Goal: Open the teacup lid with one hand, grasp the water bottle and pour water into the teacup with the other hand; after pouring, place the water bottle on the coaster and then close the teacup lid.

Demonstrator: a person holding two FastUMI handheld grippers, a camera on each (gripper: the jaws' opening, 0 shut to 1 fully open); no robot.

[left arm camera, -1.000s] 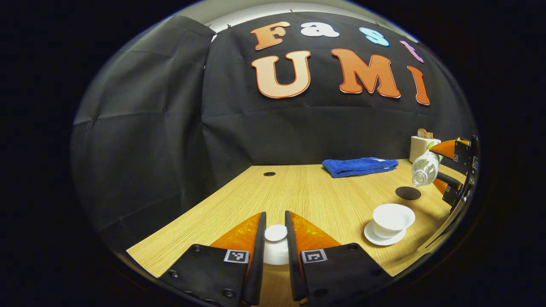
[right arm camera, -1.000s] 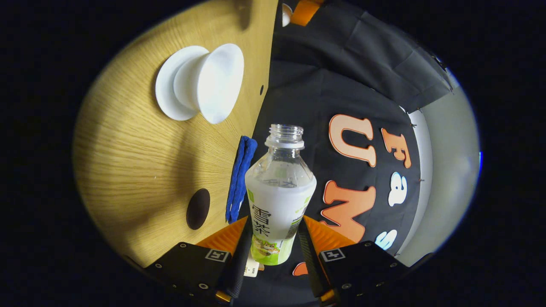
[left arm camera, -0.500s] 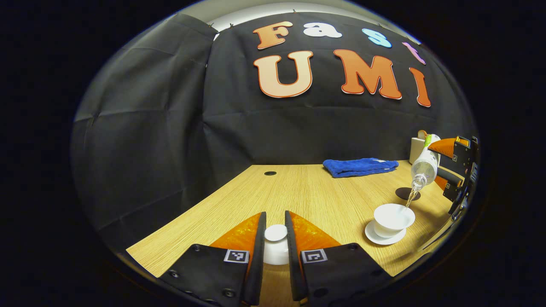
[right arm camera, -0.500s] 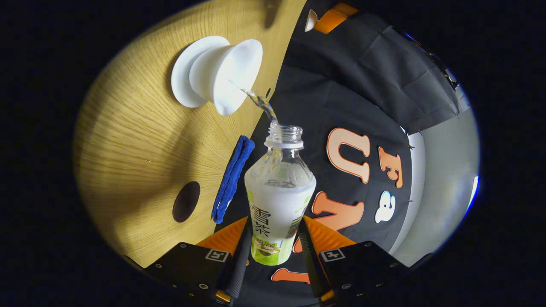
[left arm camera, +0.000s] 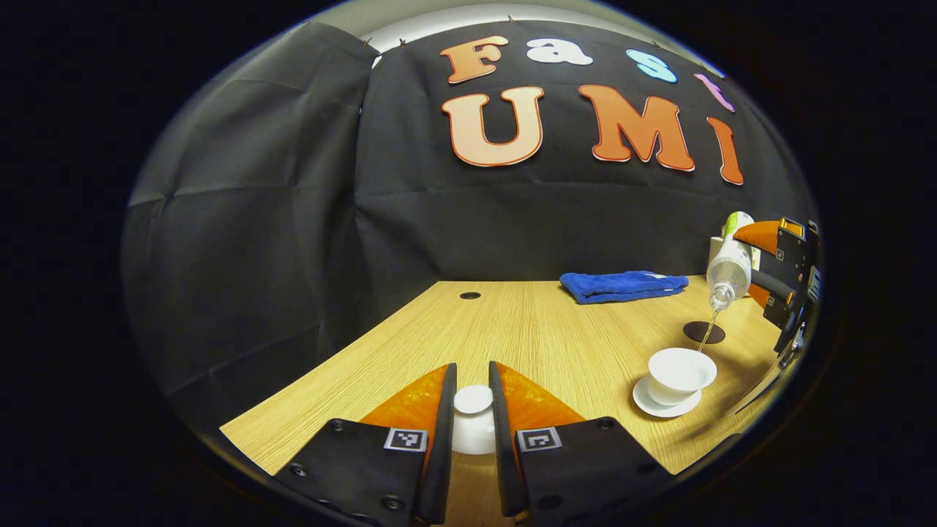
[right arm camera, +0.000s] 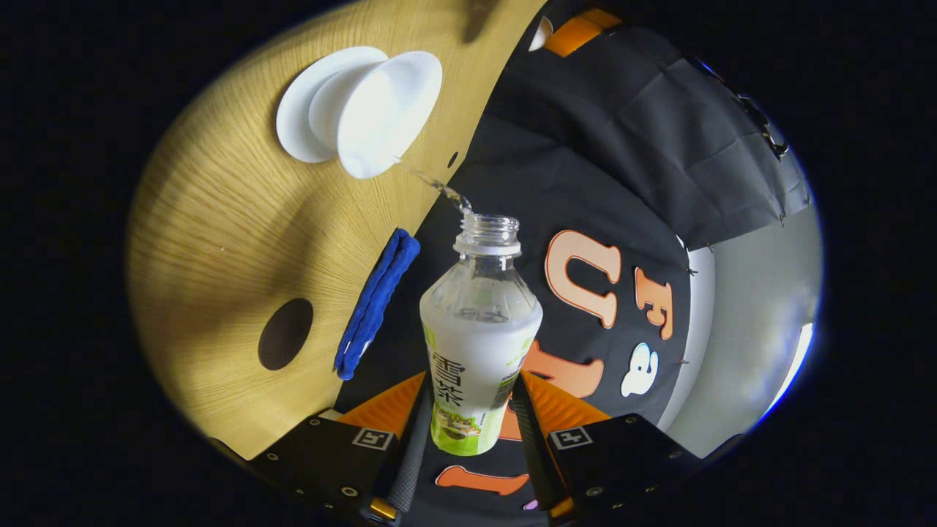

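One thin stream (right arm camera: 432, 183) meets the teacup (left arm camera: 681, 373) at its rim; tip further and you spill. Right gripper (right arm camera: 468, 410) clamps the water bottle (right arm camera: 479, 329), left gripper (left arm camera: 473, 410) pinches the lid (left arm camera: 473, 421).

The scene is lit from above, and the wooden table (left arm camera: 542, 329) is rendered bright and warm against the dim cloth wall. Soft shadows are cast beside the teacup (left arm camera: 679, 372) and, in the right gripper view, across the table (right arm camera: 241, 241). A pale glare is seen at that view's right edge. Straight lines are bent strongly by the fisheye lens, and detail is smeared slightly near the rims. The centres are kept sharp.
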